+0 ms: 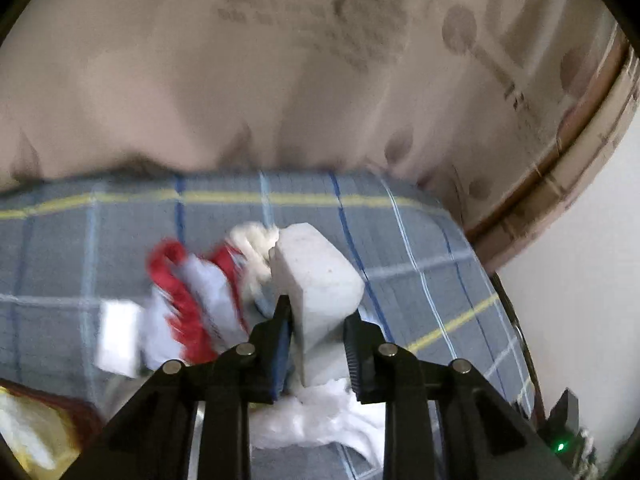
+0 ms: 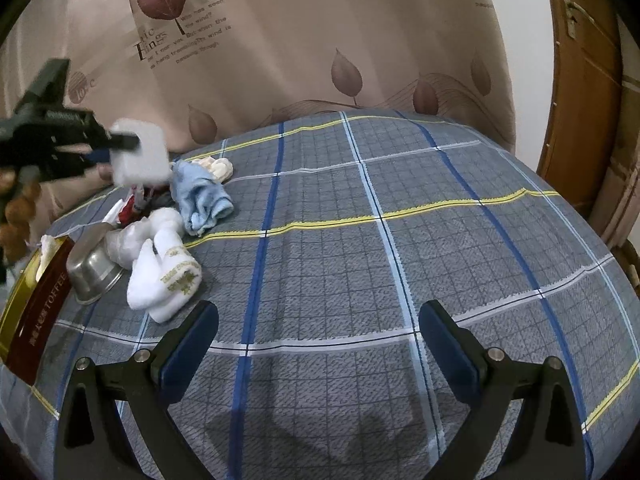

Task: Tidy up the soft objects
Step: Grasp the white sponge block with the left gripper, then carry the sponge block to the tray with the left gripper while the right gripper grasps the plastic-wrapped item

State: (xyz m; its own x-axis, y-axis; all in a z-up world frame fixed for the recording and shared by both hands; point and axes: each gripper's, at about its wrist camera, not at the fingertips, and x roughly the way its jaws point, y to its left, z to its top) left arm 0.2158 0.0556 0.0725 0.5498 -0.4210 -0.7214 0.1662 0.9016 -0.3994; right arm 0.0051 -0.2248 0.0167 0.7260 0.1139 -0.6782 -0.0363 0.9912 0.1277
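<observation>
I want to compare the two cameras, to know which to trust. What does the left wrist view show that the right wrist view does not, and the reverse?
Only the left wrist view shows, up close, the left tongs closed on the white sponge block.

Only the right wrist view shows the open, empty right tongs, the steel bowl, the toffee tin and the wooden door.

Both show the sponge block, the sock pile, the plaid sheet and the curtain.
</observation>
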